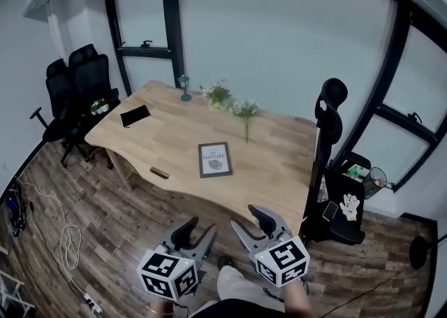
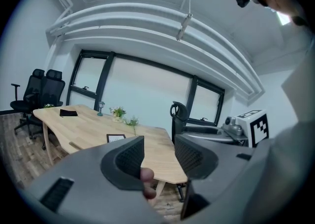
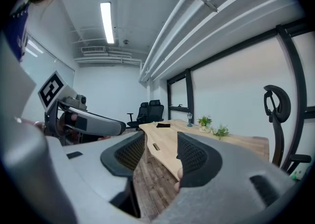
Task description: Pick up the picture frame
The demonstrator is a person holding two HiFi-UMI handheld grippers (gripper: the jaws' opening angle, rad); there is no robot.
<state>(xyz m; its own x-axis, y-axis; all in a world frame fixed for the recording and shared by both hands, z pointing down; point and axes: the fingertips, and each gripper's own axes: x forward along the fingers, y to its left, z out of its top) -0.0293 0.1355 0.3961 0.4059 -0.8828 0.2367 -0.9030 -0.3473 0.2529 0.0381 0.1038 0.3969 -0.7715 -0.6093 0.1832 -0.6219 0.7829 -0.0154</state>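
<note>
The picture frame [image 1: 214, 159] lies flat, face up, near the middle of the table [image 1: 279, 142]; both tongs hang short of the table's near edge, over the floor [image 1: 105, 226], well apart from the frame; the left gripper [image 1: 197, 231] and right gripper [image 1: 253, 224] each have their jaws moderately apart, with nothing between them; the frame is probably light and stiff, its front perhaps glass, slippery and breakable; it likely wants a pinch across one border, tipped up off the table.
</note>
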